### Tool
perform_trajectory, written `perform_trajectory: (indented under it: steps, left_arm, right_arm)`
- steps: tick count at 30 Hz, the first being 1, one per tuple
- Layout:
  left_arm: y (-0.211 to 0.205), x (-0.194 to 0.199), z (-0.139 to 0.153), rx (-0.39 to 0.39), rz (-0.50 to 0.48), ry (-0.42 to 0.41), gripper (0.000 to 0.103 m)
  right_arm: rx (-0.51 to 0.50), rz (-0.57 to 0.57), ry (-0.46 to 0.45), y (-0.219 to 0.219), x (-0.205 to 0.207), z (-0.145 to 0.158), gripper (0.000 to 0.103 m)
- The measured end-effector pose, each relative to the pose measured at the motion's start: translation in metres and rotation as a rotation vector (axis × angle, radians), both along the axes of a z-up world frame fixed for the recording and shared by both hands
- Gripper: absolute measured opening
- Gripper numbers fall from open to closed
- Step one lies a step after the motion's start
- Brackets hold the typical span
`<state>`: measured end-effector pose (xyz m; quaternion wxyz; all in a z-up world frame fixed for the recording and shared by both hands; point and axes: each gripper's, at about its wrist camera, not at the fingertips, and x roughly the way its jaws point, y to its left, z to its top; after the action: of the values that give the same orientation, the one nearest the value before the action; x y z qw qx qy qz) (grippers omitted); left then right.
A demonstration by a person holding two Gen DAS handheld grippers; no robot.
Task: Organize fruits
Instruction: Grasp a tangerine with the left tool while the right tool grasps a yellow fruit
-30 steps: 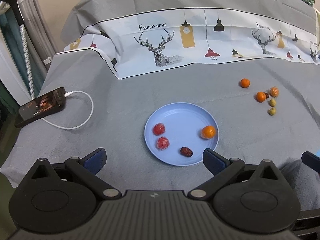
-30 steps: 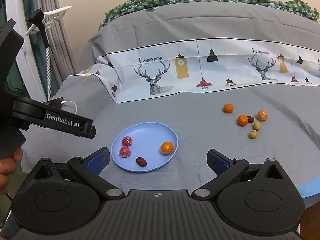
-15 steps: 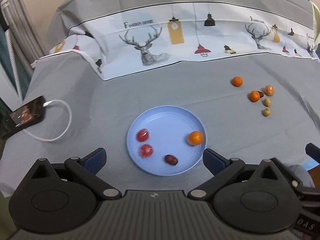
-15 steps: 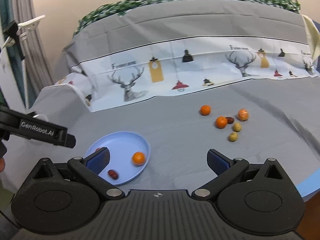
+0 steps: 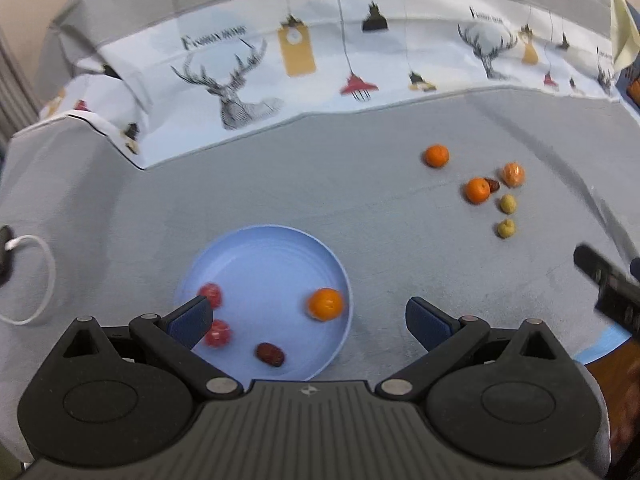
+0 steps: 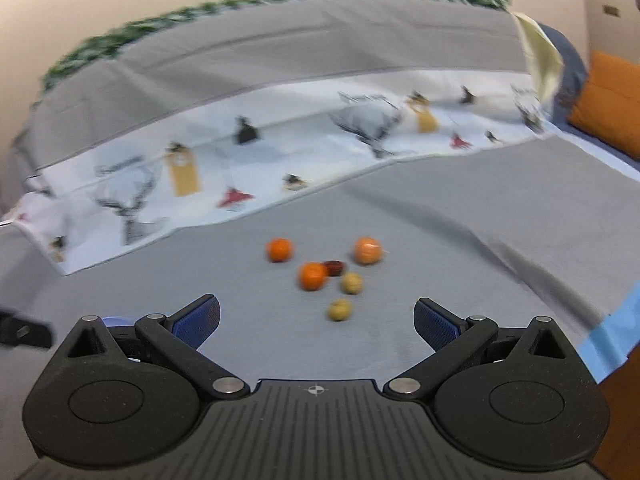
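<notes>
Swung away from the blue plate [image 5: 340, 272] toward the loose fruit [image 6: 312, 276] lying well beyond it on the grey bedsheet [image 6: 460, 240], the right gripper [image 6: 316, 318] faces that cluster with fingers spread and empty, probably to collect one, while the left gripper [image 5: 308, 316] hangs released over the plate.

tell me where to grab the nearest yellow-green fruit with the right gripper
Grip the nearest yellow-green fruit across its round middle, coming straight down from above with the open right gripper. It sits alone on the grey cloth, clear of the second yellow-green fruit, so both fingers should fit beside it.
</notes>
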<state>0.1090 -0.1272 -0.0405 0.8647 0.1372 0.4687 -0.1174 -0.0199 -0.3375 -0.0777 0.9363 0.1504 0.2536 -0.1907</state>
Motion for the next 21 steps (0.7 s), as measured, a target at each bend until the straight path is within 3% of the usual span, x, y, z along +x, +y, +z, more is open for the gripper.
perform_trajectory:
  steps: [7, 11, 15, 19, 20, 21]
  left_arm:
    - [-0.050, 0.042, -0.040, 0.003, -0.027, 0.045, 0.103]
    - [-0.085, 0.074, -0.072, 0.047, -0.047, 0.071, 0.102]
    - [-0.111, 0.102, -0.090, 0.011, -0.078, 0.071, 0.102]
    - [-0.134, 0.124, -0.104, -0.017, -0.115, 0.065, 0.102]
    - [-0.139, 0.129, -0.108, -0.029, -0.127, 0.073, 0.102]
    - [-0.145, 0.136, -0.112, -0.044, -0.142, 0.084, 0.102]
  right_arm:
    - [0.083, -0.073, 0.096, -0.055, 0.059, -0.049, 0.102]
    - [0.129, -0.028, 0.179, -0.063, 0.095, -0.079, 0.102]
    - [0.194, 0.031, 0.234, -0.058, 0.128, -0.098, 0.102]
    - [0.124, 0.007, 0.268, -0.049, 0.152, -0.111, 0.100]
    - [0.110, -0.008, 0.292, -0.049, 0.154, -0.113, 0.097]
    - [0.085, -0.032, 0.299, -0.048, 0.154, -0.114, 0.087]
